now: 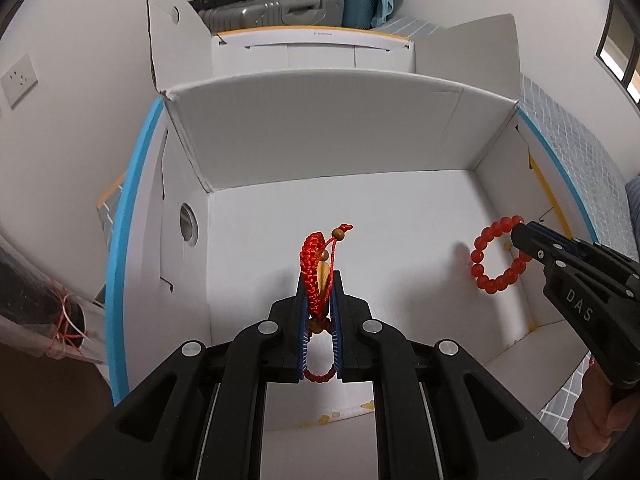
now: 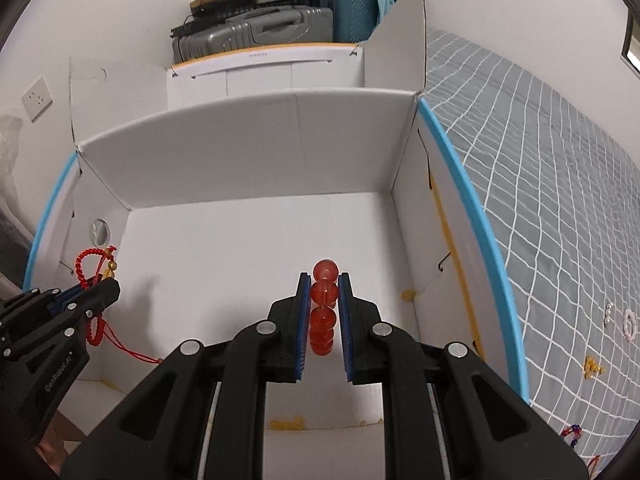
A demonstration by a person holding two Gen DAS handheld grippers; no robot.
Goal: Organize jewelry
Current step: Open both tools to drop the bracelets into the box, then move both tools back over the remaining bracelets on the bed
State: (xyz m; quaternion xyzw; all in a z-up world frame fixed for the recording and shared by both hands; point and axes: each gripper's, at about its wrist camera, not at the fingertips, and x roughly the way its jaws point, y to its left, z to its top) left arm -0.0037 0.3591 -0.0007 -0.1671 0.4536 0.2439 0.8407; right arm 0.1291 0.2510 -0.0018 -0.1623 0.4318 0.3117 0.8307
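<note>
We count two hand-held grippers over one open white box (image 1: 320, 128): the left hand-held gripper (image 1: 320, 280) carrying one red braided cord bracelet (image 1: 314, 256), the right hand-held gripper (image 2: 325, 280) carrying one red bead bracelet (image 2: 324, 308). Beyond the box we see two suitcases, one grey suitcase (image 2: 256, 30) and one teal suitcase (image 2: 352, 4). One wall socket (image 1: 18, 80) shows at left. On the bed (image 2: 540, 200), we make out four small jewelry pieces.
</note>
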